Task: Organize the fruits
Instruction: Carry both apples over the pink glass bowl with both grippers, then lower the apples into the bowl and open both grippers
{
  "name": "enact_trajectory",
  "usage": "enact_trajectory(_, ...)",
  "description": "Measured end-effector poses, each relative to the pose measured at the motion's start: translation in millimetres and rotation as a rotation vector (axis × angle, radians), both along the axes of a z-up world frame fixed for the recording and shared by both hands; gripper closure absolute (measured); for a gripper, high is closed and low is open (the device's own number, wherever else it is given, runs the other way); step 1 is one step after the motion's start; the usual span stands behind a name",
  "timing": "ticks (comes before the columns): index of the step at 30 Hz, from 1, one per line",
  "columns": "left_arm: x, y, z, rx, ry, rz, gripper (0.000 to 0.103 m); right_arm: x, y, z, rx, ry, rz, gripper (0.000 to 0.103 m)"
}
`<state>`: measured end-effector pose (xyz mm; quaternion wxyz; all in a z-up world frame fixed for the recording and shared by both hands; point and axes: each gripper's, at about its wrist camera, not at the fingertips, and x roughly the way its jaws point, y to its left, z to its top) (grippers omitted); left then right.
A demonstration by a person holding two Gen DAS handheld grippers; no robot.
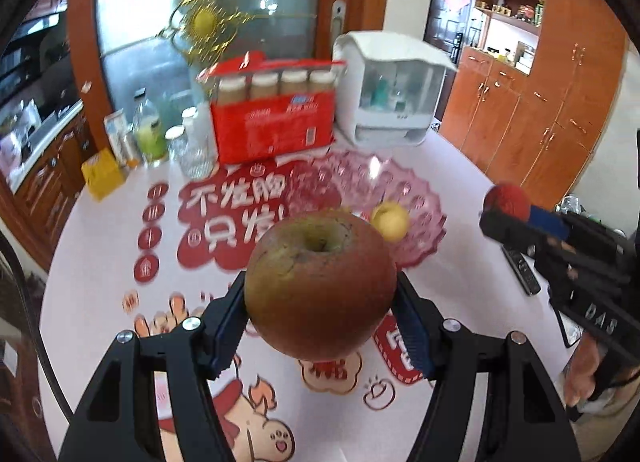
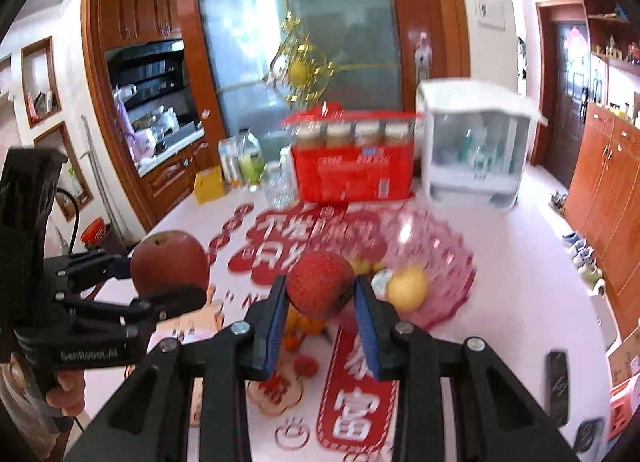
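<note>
My left gripper is shut on a large red-green apple and holds it above the table; it also shows in the right wrist view at the left. My right gripper is shut on a smaller red fruit, held above the table; this fruit also shows in the left wrist view at the right. A pink glass bowl stands ahead with a yellow fruit in it. Small orange fruits lie on the table under my right gripper.
A red carton of bottles, a white lidded box, glass jars and a yellow box stand at the table's far edge. A black remote lies at the right.
</note>
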<state>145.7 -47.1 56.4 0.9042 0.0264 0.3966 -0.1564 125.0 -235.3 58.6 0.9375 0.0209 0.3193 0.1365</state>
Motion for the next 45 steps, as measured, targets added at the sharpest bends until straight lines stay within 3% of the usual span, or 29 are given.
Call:
enact_trajectory(10, 58, -25, 58, 0.065, -0.050, 0.004, 0.036, 61, -22, 58, -0.042, -0.026, -0.062, 0.070)
enact_trajectory(18, 120, -55, 59, 0.121, -0.048, 0.019, 0.036, 121, -40, 51, -0.041, 0.026, -0.129, 0.070)
enact_trajectory(24, 176, -71, 20, 0.121, -0.015, 0.053, 0.036, 160, -54, 10, -0.030, 0.100, -0.165, 0.070)
enact_trajectory(31, 227, -88, -50, 0.116, 0.068, 0.063, 0.036, 200, -72, -46, -0.010, 0.193, -0.203, 0.070)
enact_trajectory(39, 253, -105, -115, 0.148, 0.148, 0.039, 0.036, 232, -79, -109, -0.007, 0.305, -0.219, 0.070)
enact_trajectory(45, 265, -111, -146, 0.164, 0.194, 0.030, 0.036, 246, -78, -146, -0.009, 0.376, -0.214, 0.070)
